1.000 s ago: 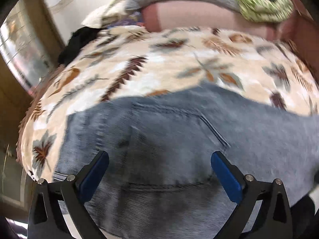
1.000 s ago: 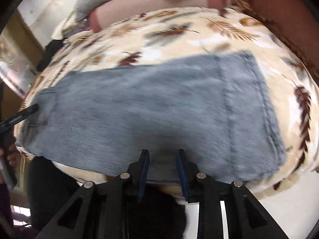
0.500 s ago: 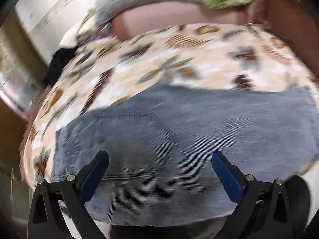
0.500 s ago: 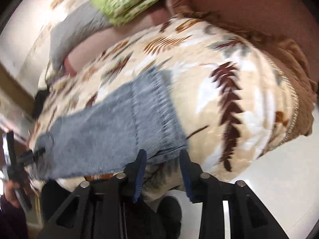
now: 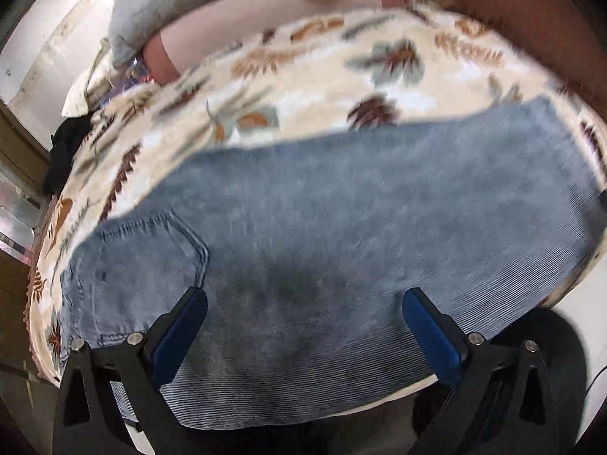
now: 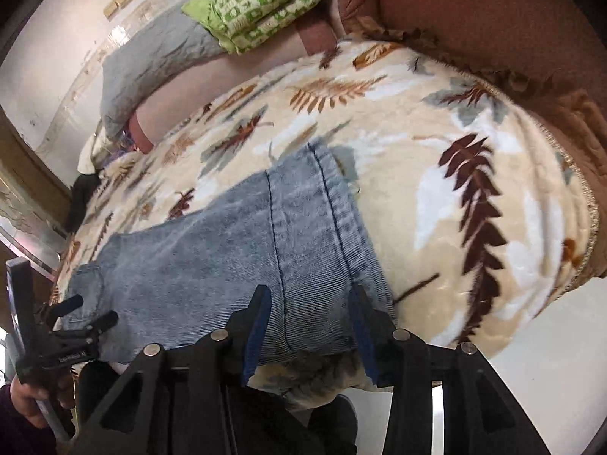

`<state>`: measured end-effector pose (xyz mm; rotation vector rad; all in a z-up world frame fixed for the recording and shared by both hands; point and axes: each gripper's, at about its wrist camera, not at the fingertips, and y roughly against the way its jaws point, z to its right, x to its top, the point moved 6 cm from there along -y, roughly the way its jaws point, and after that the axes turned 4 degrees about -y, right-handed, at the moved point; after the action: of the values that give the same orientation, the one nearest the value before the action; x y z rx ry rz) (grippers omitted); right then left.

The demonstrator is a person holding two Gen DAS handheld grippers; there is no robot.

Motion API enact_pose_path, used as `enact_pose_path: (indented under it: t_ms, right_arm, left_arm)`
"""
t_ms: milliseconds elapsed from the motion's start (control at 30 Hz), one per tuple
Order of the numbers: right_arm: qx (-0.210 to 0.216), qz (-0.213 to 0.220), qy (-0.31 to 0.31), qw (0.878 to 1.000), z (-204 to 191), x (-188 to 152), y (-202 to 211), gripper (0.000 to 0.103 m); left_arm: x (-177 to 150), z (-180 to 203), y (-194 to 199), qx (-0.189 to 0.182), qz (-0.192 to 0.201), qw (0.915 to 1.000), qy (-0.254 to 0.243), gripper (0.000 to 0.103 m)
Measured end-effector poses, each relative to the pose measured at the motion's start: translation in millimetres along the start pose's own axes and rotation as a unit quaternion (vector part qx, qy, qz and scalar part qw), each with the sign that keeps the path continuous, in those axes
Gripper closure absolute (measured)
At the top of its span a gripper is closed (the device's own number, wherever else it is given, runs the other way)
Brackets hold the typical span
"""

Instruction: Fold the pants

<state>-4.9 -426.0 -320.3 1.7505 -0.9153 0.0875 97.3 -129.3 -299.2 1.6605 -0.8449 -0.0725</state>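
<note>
Pants (image 5: 341, 265) lie flat along the near edge of the bed (image 6: 436, 174), long axis running crosswise, waist end under the left gripper (image 5: 303, 337), hem end under the right gripper (image 6: 309, 326), whose just-widened fingers, like the left's spread ones, hold nothing.

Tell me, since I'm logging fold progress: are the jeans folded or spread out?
Folded lengthwise, not yet crosswise. The jeans lie flat as one long strip on the blanket, back pocket up, hem at the other end.

Folded pants (image 6: 235, 250) lie flat on leaf-patterned blanket (image 6: 436, 144).
</note>
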Motion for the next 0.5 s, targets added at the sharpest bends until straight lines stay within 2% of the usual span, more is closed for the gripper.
enact_pose_path:
  t_ms: [67, 133, 200, 300, 433, 500]
  right_arm:
    - [0.016, 0.002, -0.009, 1.0, 4, 0, -1, 0.059]
    - [0.019, -0.001, -0.01, 1.0, 6, 0, 3, 0.059]
    - [0.014, -0.003, -0.009, 1.0, 8, 0, 8, 0.06]
    - [0.011, 0.01, -0.018, 1.0, 17, 5, 22, 0.057]
    - [0.029, 0.011, -0.041, 0.999, 31, 15, 24, 0.057]
    - [0.055, -0.002, -0.045, 0.997, 33, 20, 16, 0.057]
  left_arm:
    - [-10, -2, -15, 0.007, -0.025, 0.9997, -0.002, 0.0]
    - [-12, -7, -20, -0.017, -0.03, 0.9991, 0.023, 0.0]
    - [-10, -8, -19, -0.02, -0.04, 0.9986, 0.026, 0.0]
    - [-2, -2, -5, -0.003, -0.018, 0.9998, 0.008, 0.0]
    - [10, 15, 14, -0.023, 0.009, 0.9997, -0.009, 0.0]
    - [15, 24, 21, -0.028, 0.018, 0.9992, -0.023, 0.0]
